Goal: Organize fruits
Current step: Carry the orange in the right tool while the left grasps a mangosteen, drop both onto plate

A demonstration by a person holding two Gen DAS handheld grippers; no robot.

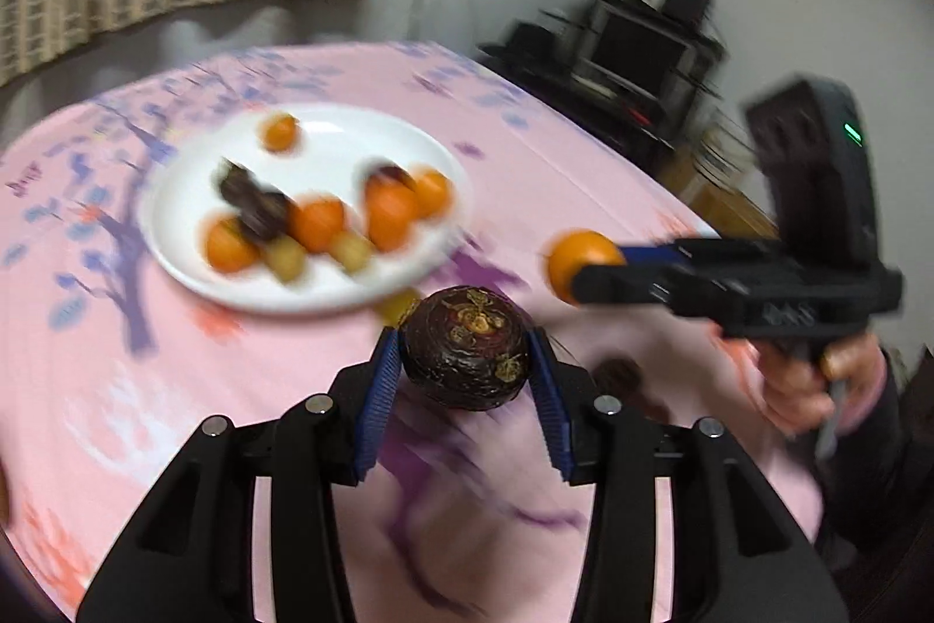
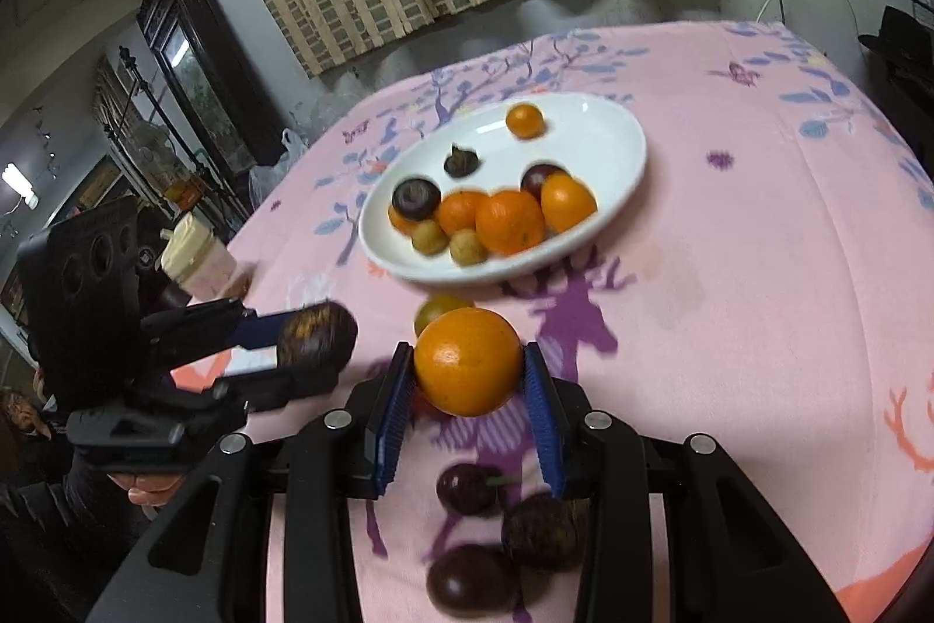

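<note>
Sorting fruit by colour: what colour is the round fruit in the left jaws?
Dark purple-brown, with yellowish crusty specks: the round fruit shows best in the left wrist view.

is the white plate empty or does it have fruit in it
Not empty: the white plate holds several oranges, dark round fruits and small yellowish ones.

the plate (image 2: 613, 138) sits on the table (image 2: 759, 272), toward its far side. most of the fruit in it is bunched at the near rim, with one orange (image 2: 525, 121) alone at the back. a small fruit (image 2: 435, 310) lies on the cloth just before the plate. nearer still, three dark fruits (image 2: 508, 535) lie close together on the table. a jar (image 2: 195, 255) stands at the table's left edge.
</note>
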